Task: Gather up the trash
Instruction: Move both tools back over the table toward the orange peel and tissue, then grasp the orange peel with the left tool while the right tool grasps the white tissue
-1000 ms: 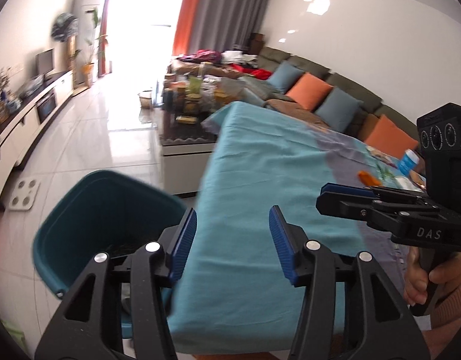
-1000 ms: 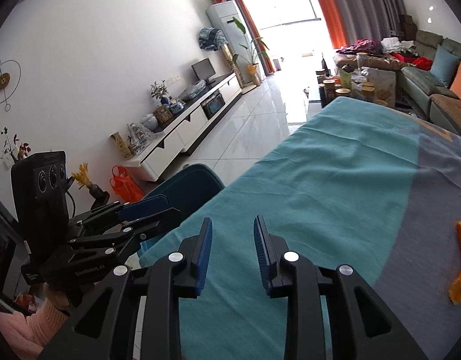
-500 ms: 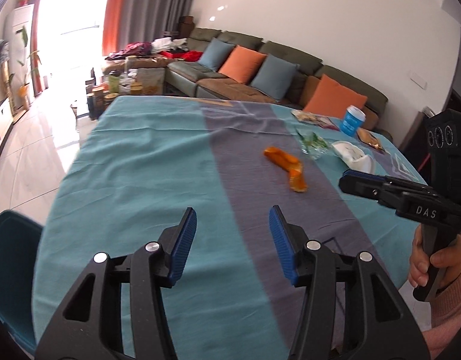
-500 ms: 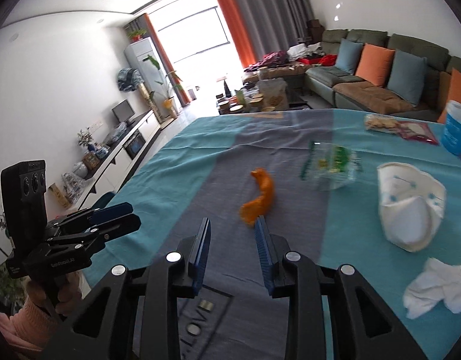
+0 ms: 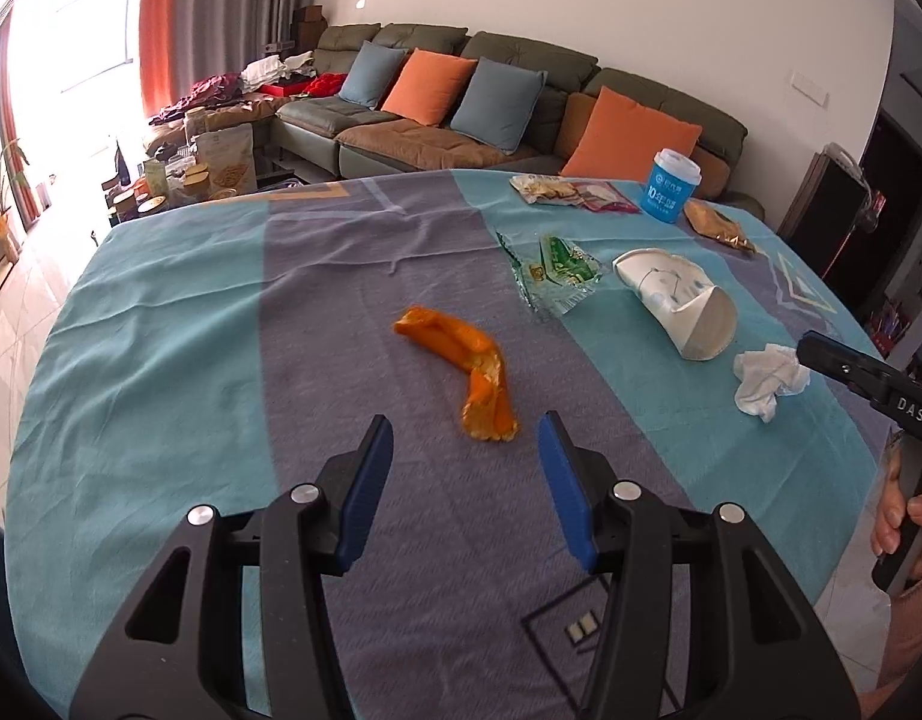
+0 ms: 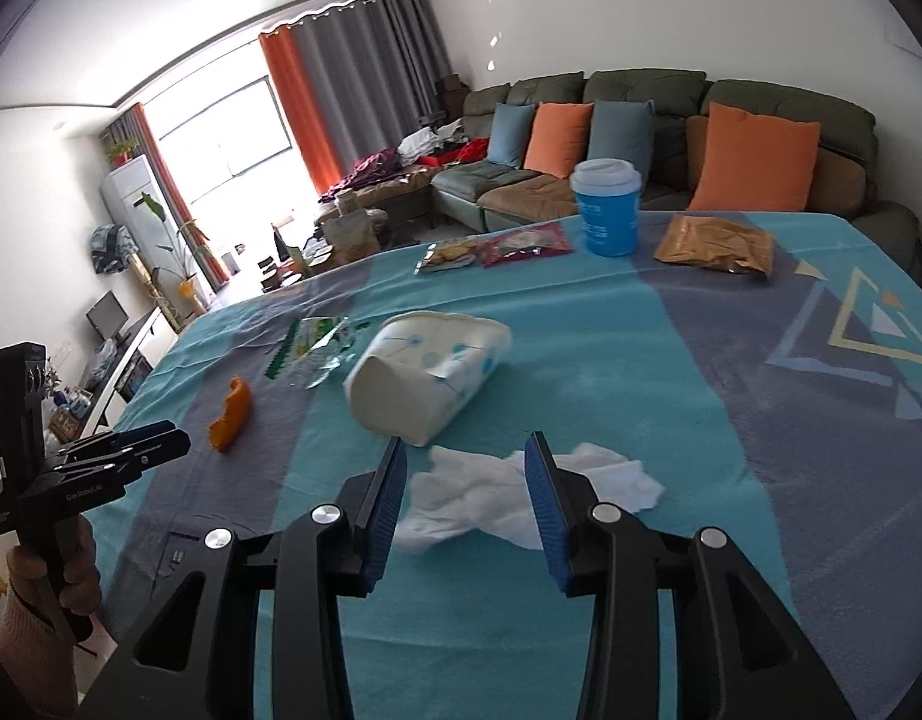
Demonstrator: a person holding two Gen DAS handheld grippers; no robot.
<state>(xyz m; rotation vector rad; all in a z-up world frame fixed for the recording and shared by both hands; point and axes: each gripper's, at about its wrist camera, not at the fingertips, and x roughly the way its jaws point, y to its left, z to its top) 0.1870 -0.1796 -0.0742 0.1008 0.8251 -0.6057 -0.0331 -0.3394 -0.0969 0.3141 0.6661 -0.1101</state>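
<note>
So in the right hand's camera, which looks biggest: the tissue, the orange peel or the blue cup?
1. Crumpled tissue, widest, though it lies nearest the camera, which inflates it.
2. Blue cup, far back on the table, so really it may be bigger than it looks.
3. Orange peel, clearly smallest.

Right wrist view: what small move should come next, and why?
Probably lower the right tool and close on the tissue: its open fingers already straddle the tissue, which lies loose on the cloth.
</note>
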